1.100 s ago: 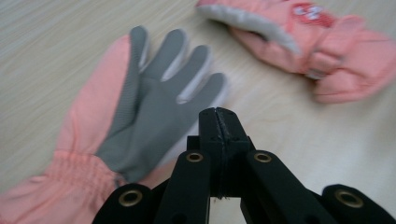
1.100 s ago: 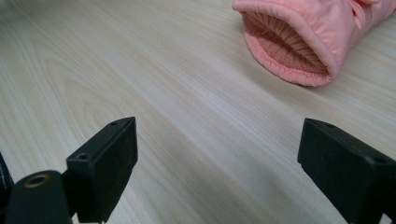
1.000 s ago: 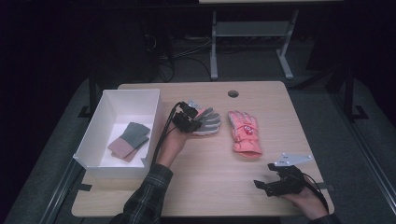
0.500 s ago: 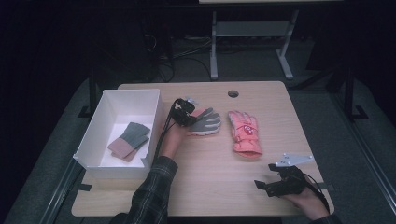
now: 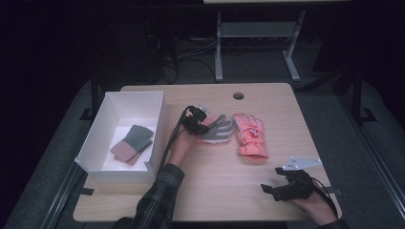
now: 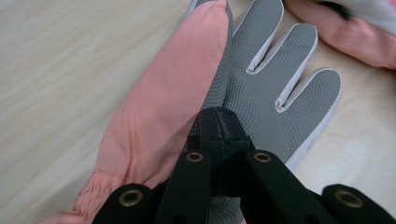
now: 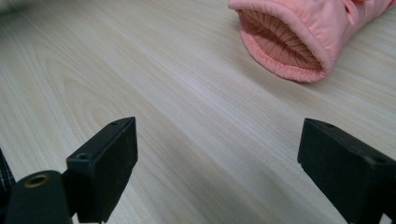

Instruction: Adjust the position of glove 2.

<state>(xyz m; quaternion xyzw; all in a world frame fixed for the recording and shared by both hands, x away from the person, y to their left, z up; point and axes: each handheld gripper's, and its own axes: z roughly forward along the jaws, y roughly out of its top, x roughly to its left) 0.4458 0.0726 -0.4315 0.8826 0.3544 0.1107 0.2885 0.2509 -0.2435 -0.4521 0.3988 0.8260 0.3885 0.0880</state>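
While my left gripper has its jaws pinched together on the grey-palmed glove at the table's middle, my right gripper rests near the front edge, jaws spread wide, facing the pink glove.

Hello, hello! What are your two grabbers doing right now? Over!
Left gripper shut on grey-palmed glove. Right gripper open over bare table. Pink glove untouched. Nothing in the way.

Your box sits left on the bench, folded cloths inside, two gloves side by side at centre.
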